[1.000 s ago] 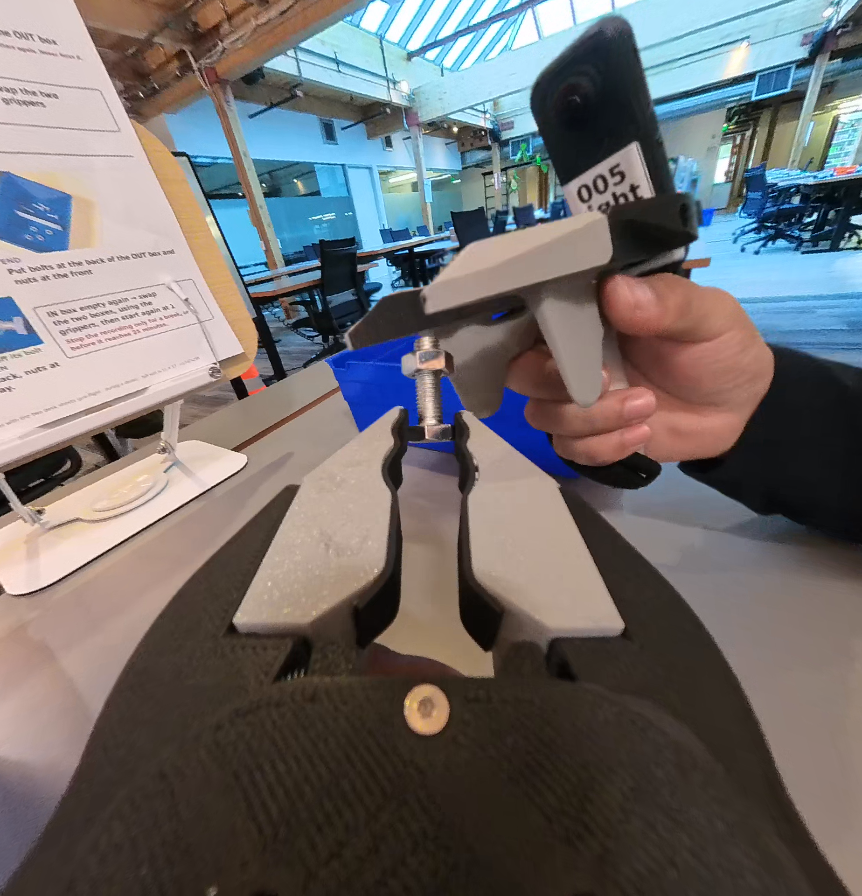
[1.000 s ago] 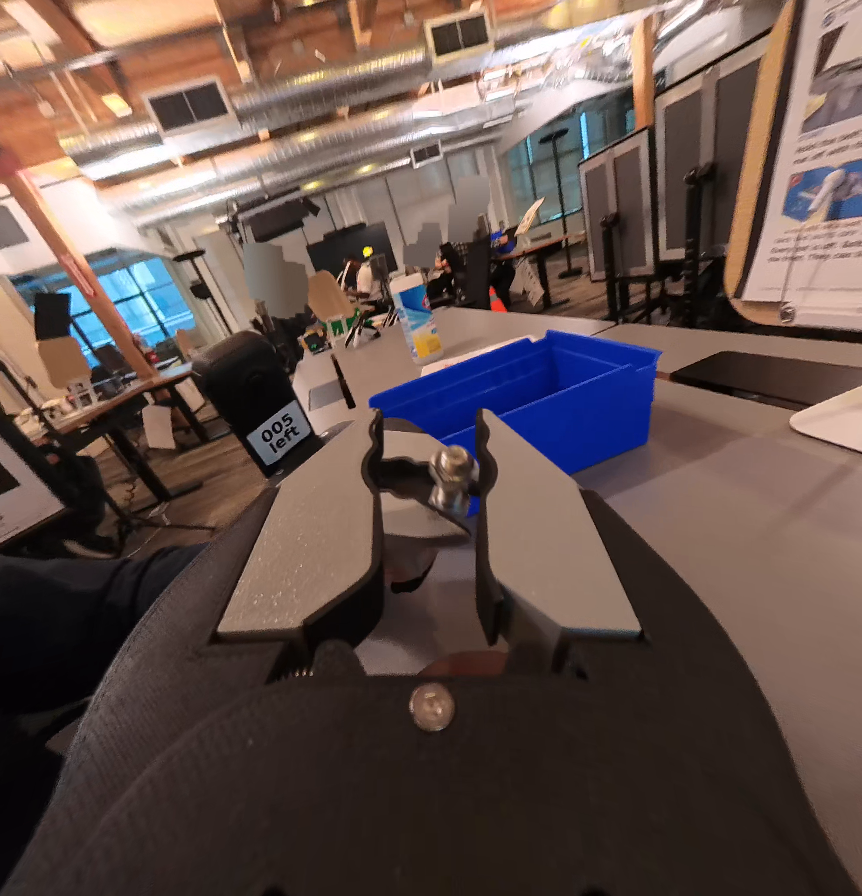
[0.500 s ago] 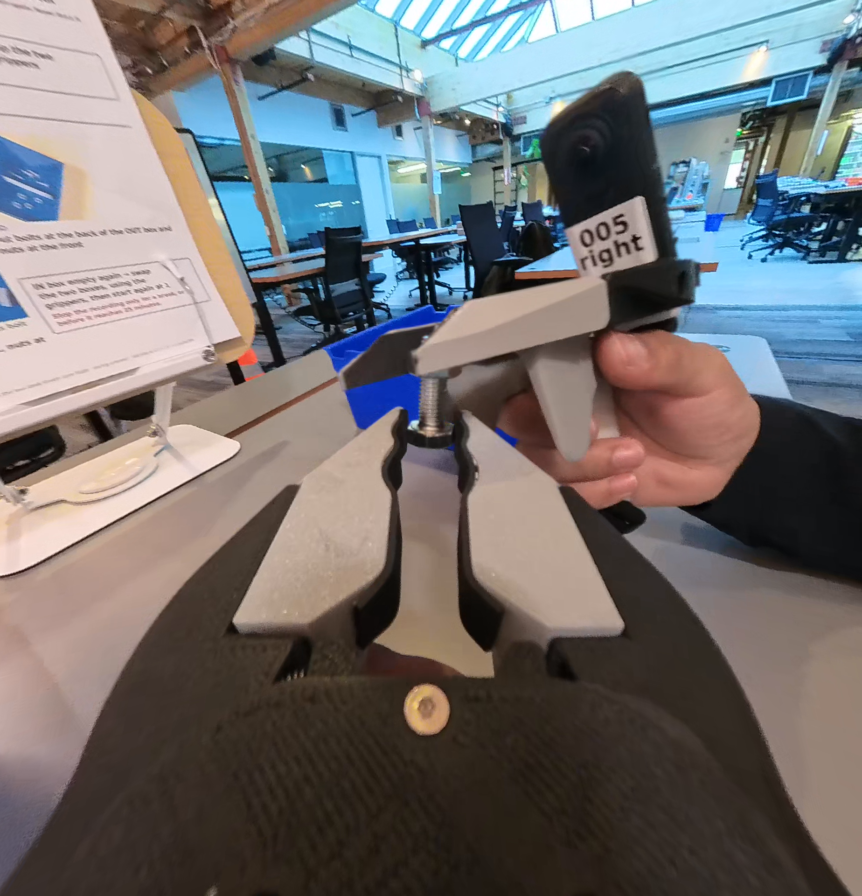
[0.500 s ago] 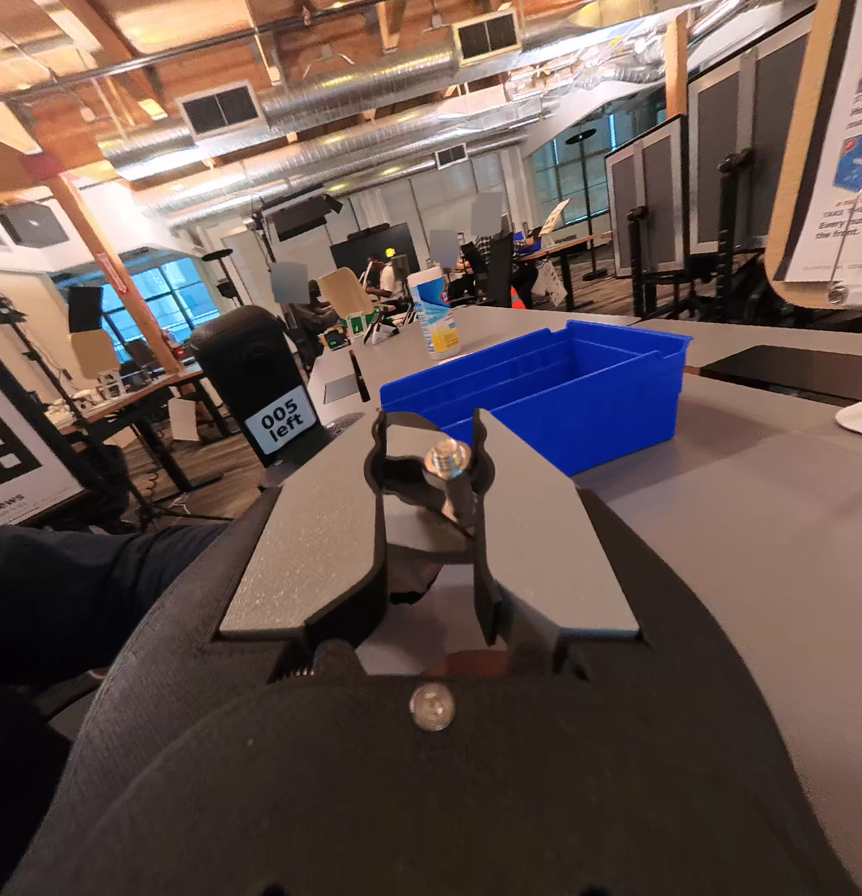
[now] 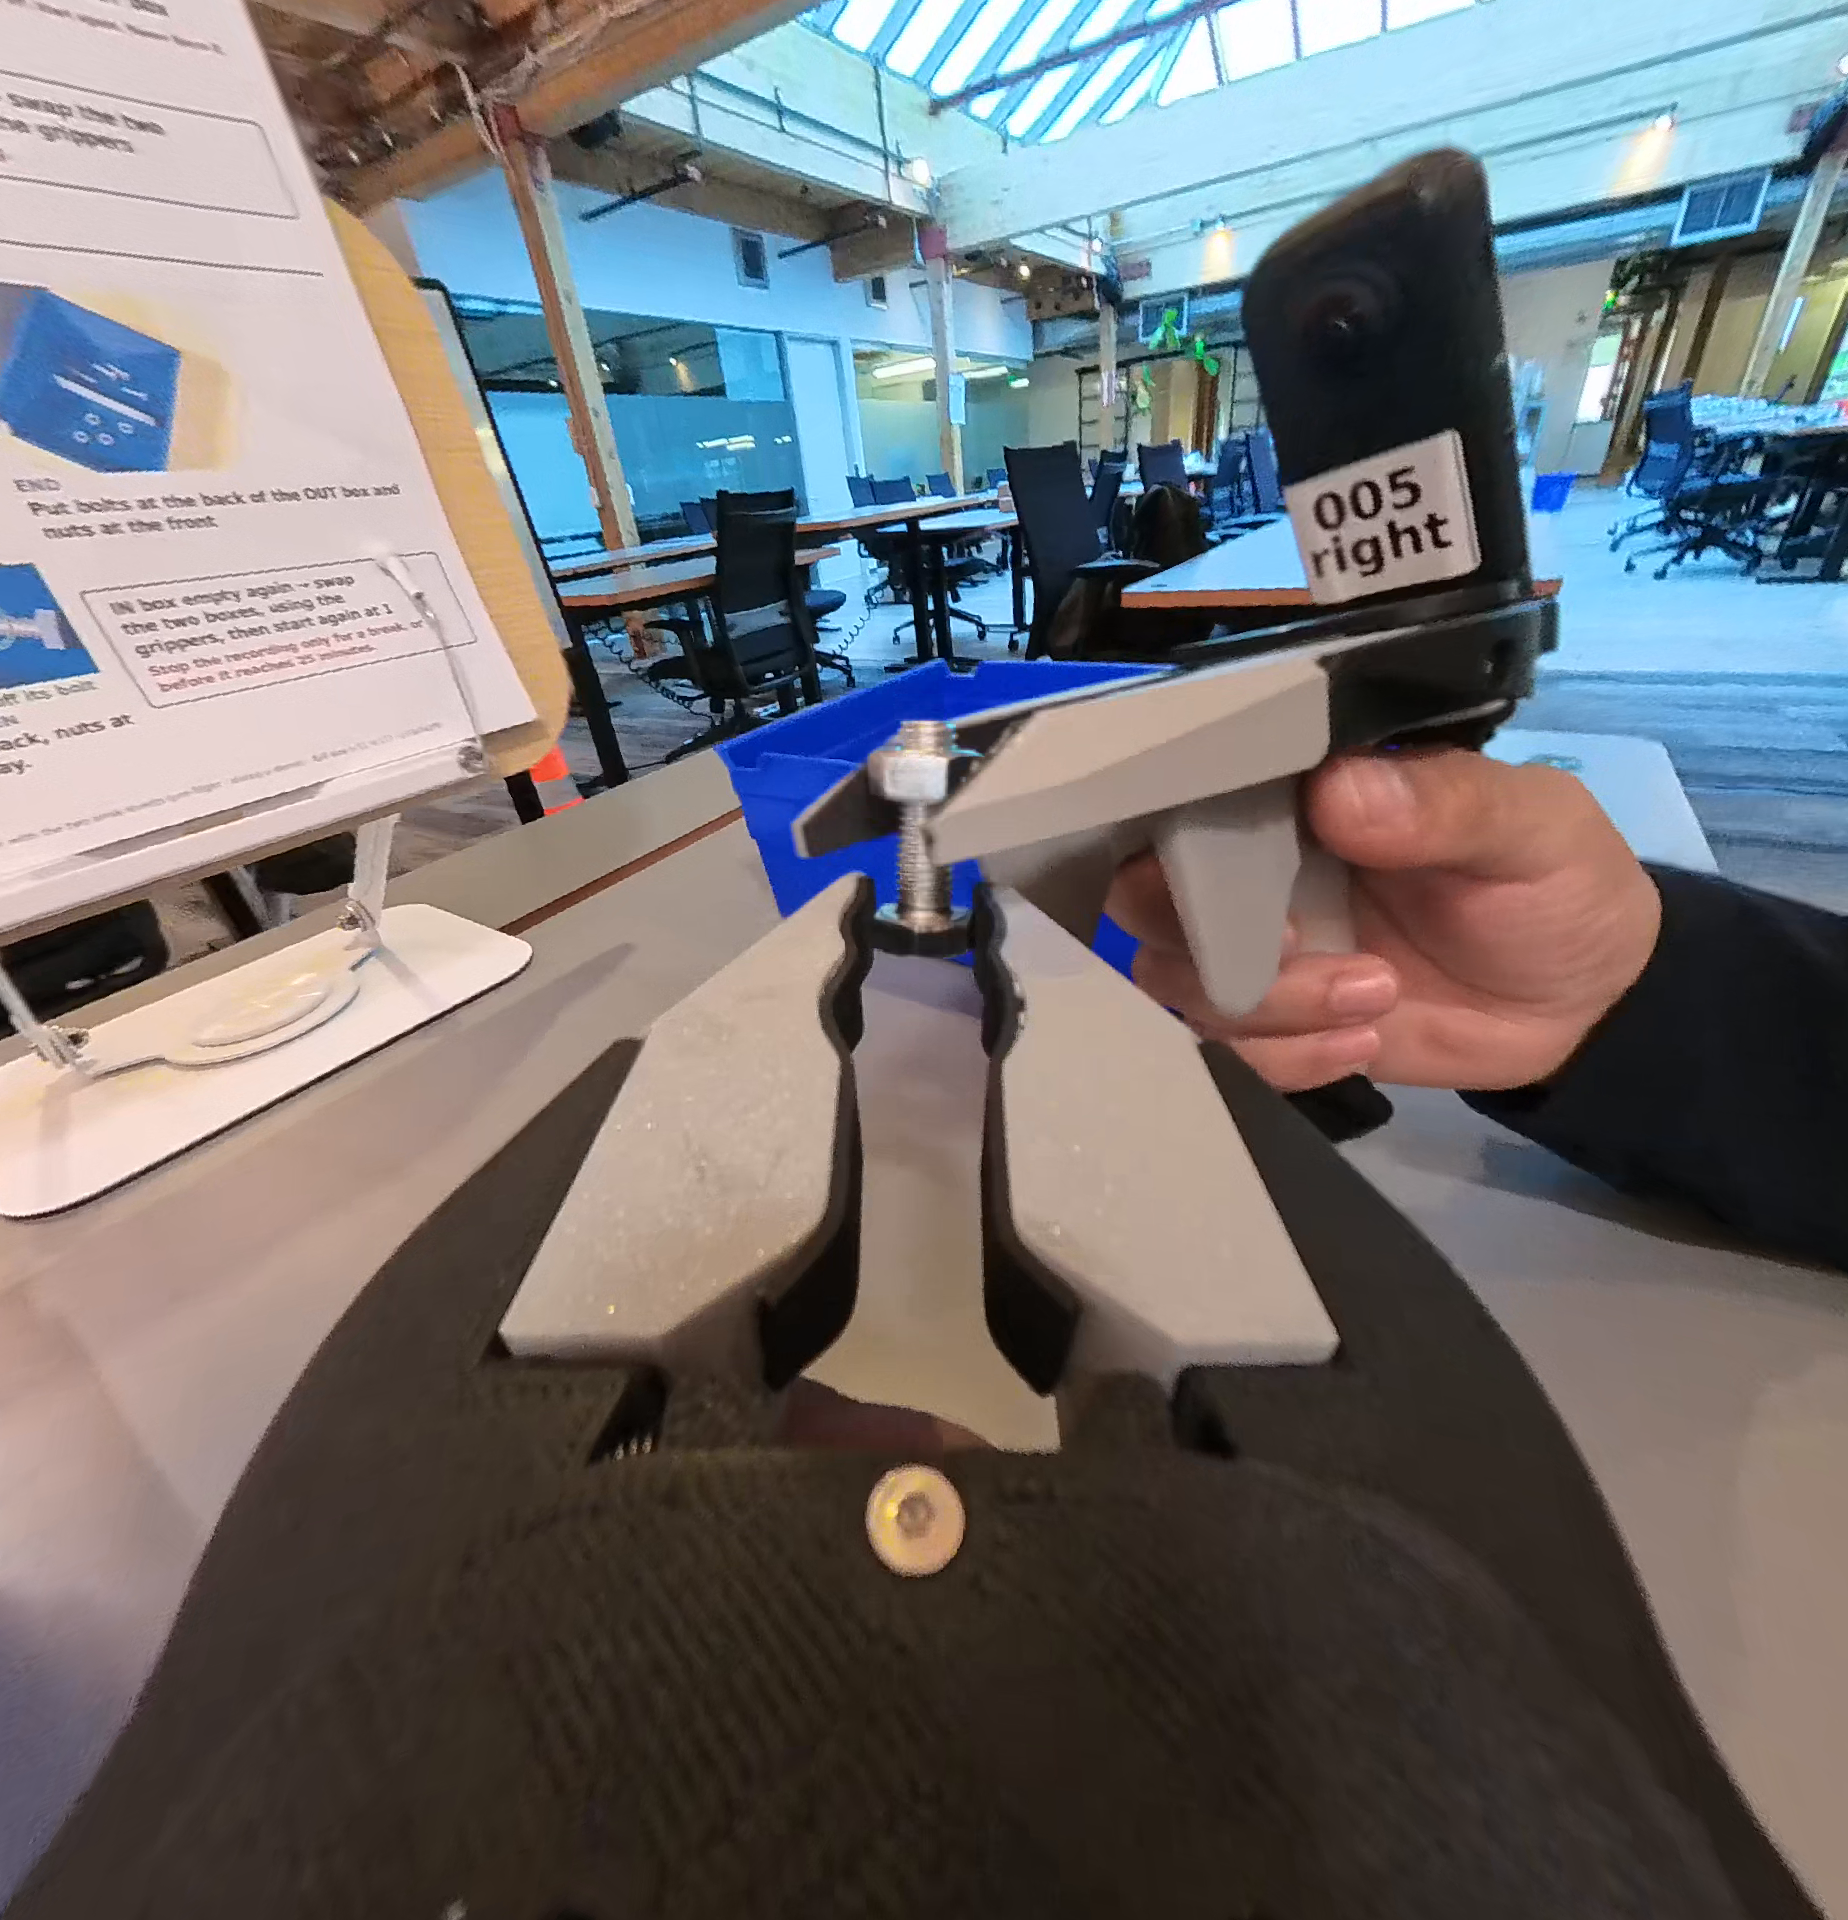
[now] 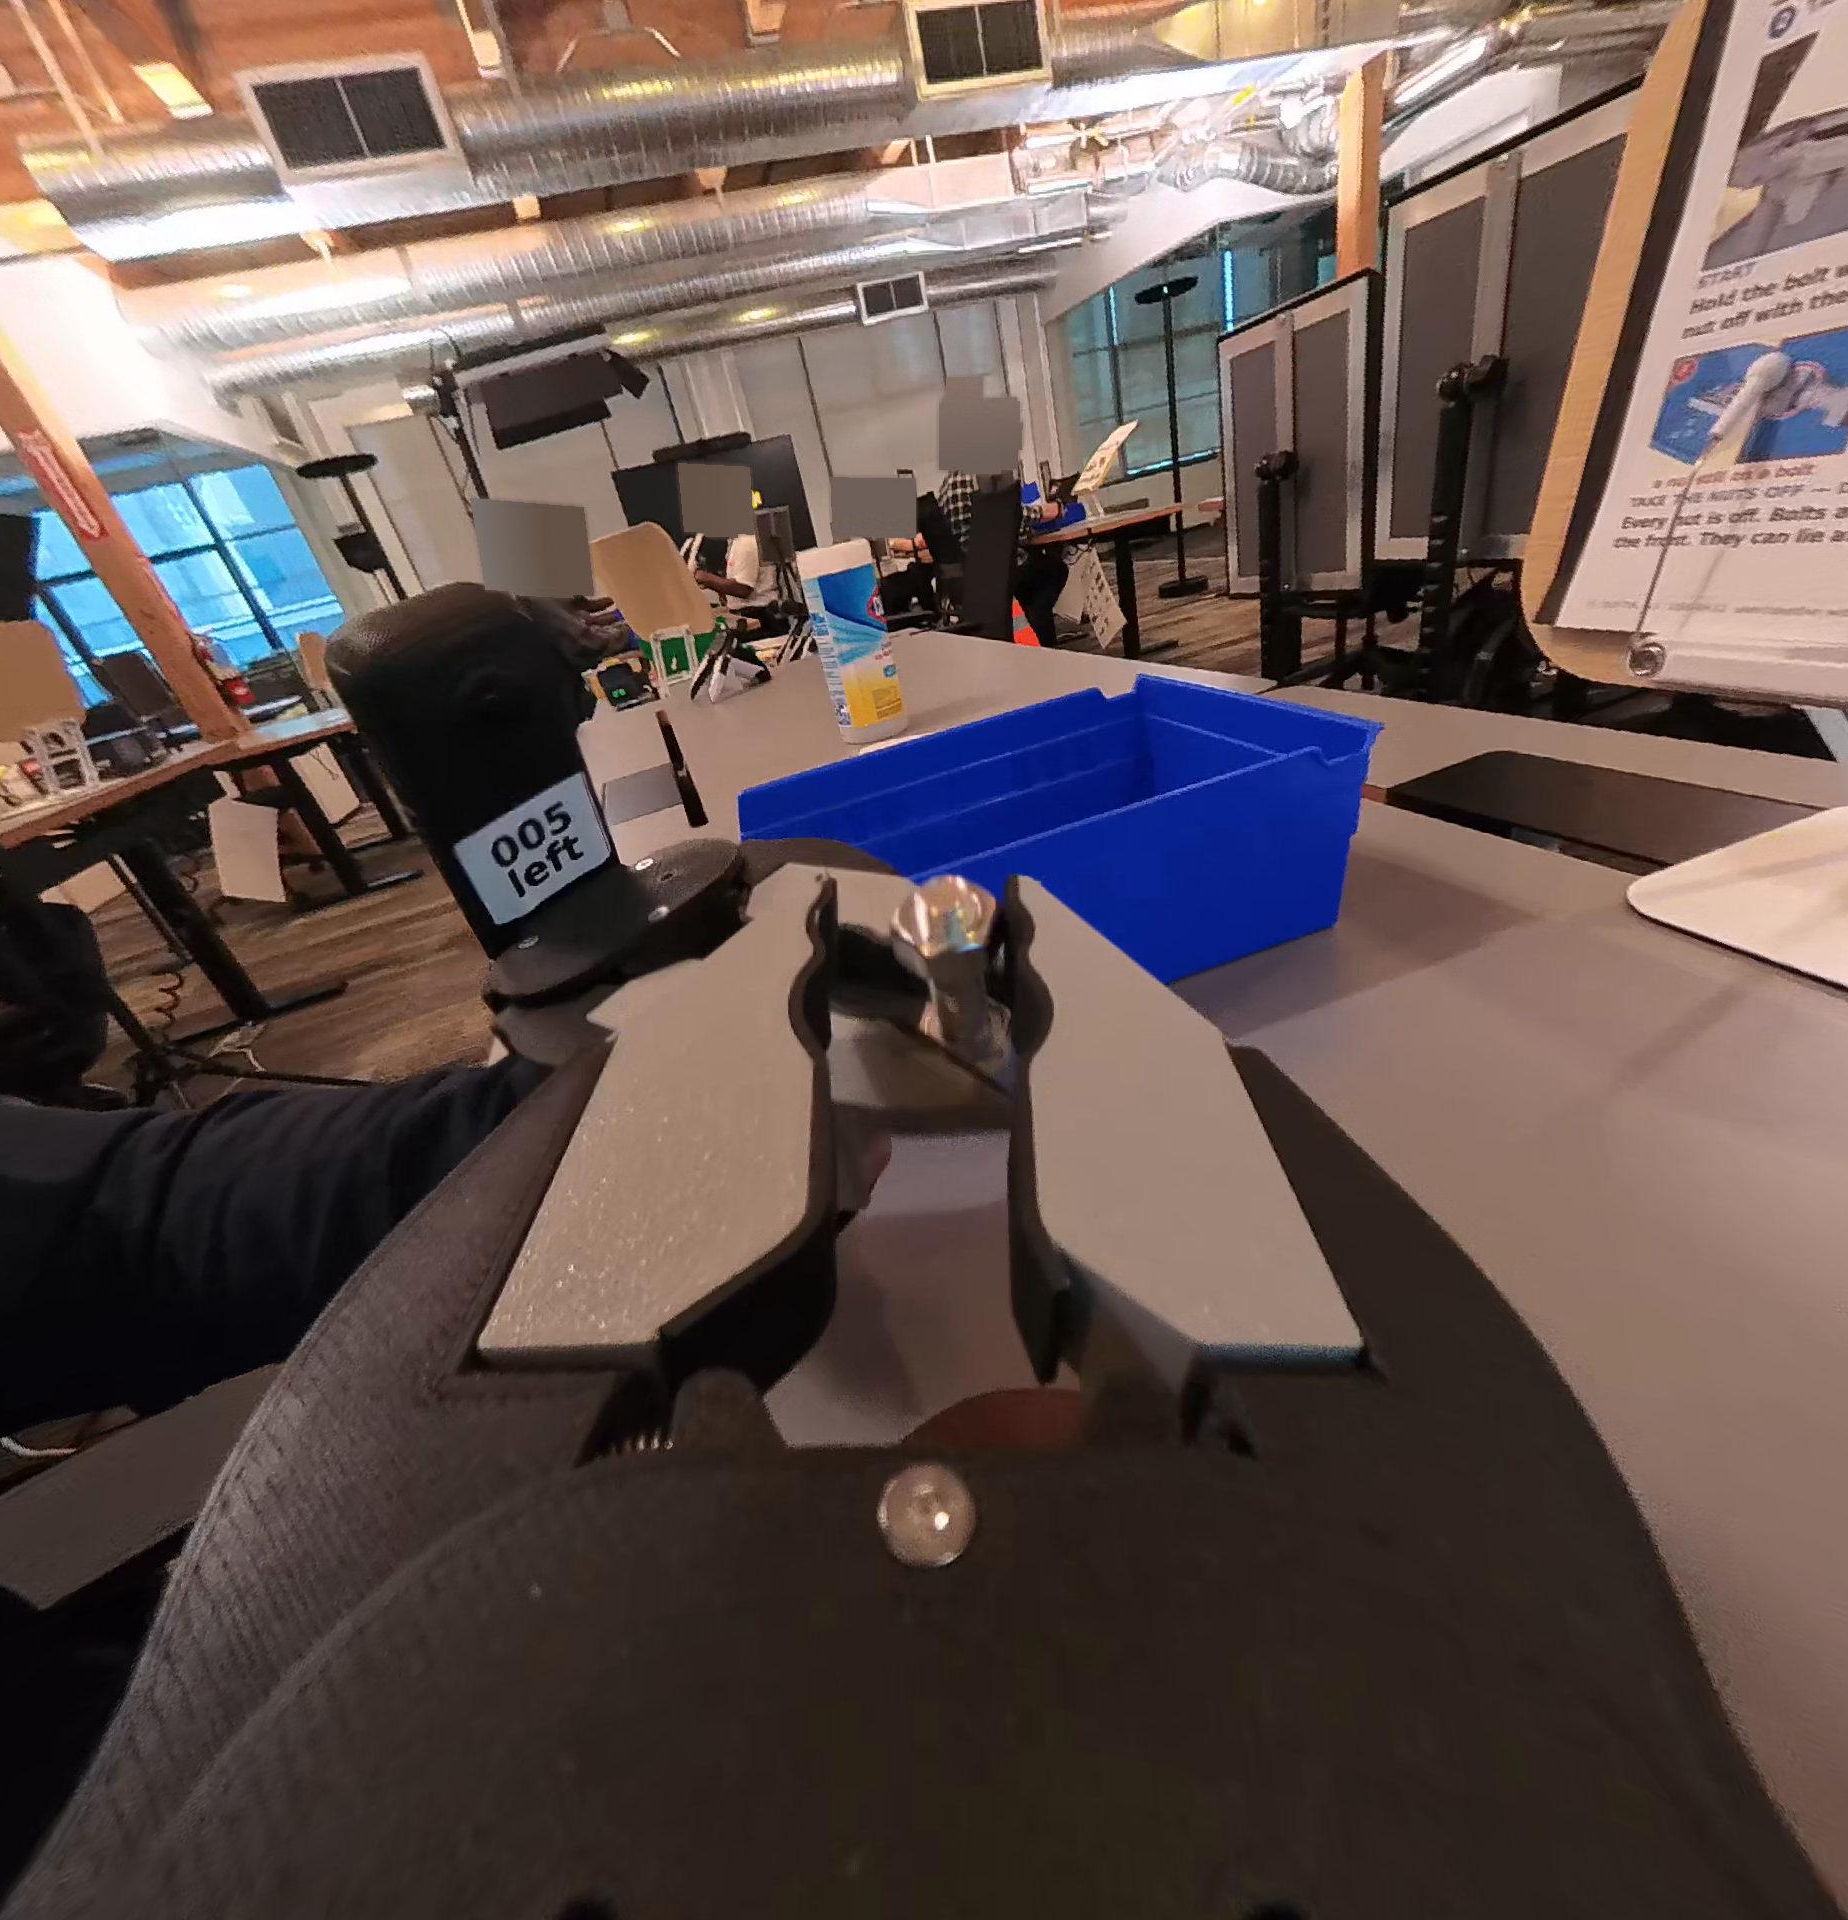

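Note:
A steel bolt (image 5: 915, 868) stands upright above the grey table (image 5: 1585, 1455). My left gripper (image 5: 915, 935) is shut on the bolt's head at the bottom. My right gripper (image 5: 899, 805), held by a person's hand (image 5: 1471, 914), comes in from the right and is shut on the nut (image 5: 909, 774) near the top of the thread. In the right wrist view my right gripper (image 6: 915, 935) clasps the nut (image 6: 946, 925), with the bolt shaft (image 6: 956, 1003) running down below it. The left gripper's black camera housing (image 6: 484, 727) shows at the left, and its fingertips are hidden.
A blue divided bin (image 6: 1159, 831) sits on the table just behind the grippers and also shows in the left wrist view (image 5: 795, 753). An instruction sheet on a white stand (image 5: 224, 1029) is at the left. A wipes canister (image 6: 852, 655) stands farther back. Office desks and chairs lie beyond. Less than 4 cm separates the two grippers' tips.
The right gripper has levelled out and turned around the bolt while staying on the nut. The left gripper has kept its hold on the bolt head.

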A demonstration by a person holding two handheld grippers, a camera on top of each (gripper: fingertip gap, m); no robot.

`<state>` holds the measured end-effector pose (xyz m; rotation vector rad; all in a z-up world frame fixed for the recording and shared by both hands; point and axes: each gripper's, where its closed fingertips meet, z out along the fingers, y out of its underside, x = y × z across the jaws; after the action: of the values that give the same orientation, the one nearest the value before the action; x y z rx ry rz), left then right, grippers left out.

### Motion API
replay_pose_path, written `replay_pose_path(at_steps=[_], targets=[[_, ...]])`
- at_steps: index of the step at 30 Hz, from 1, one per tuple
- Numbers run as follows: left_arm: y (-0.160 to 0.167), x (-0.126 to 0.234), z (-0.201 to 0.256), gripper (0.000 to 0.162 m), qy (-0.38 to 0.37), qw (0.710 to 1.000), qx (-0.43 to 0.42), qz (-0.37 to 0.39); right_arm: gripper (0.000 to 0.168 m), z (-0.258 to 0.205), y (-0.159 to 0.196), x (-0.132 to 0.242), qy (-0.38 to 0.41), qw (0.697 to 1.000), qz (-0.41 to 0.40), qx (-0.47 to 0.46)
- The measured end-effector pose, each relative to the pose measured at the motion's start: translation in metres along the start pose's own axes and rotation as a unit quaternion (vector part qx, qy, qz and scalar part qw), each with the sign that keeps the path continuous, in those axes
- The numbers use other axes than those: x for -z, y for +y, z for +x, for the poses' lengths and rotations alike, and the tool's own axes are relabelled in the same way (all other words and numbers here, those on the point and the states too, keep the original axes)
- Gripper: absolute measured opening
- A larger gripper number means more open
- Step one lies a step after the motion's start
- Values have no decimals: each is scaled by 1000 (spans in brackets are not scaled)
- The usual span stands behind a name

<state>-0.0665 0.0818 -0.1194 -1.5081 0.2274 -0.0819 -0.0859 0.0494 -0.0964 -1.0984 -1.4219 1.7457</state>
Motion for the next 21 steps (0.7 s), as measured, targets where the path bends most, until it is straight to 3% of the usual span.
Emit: replay_pose_path(at_steps=[6,13,21], targets=[[7,-6,14,17,15,999,-25,-16,36,-3,3,-5,-7,1000,-7,4],[1,3,-16,17,-30,999,20,-5,33,2,-7,8,11,1000,15,23],[10,-6,9,17,11,1000,0,-26,36,-2,4,-7,5,1000,-6,25]])
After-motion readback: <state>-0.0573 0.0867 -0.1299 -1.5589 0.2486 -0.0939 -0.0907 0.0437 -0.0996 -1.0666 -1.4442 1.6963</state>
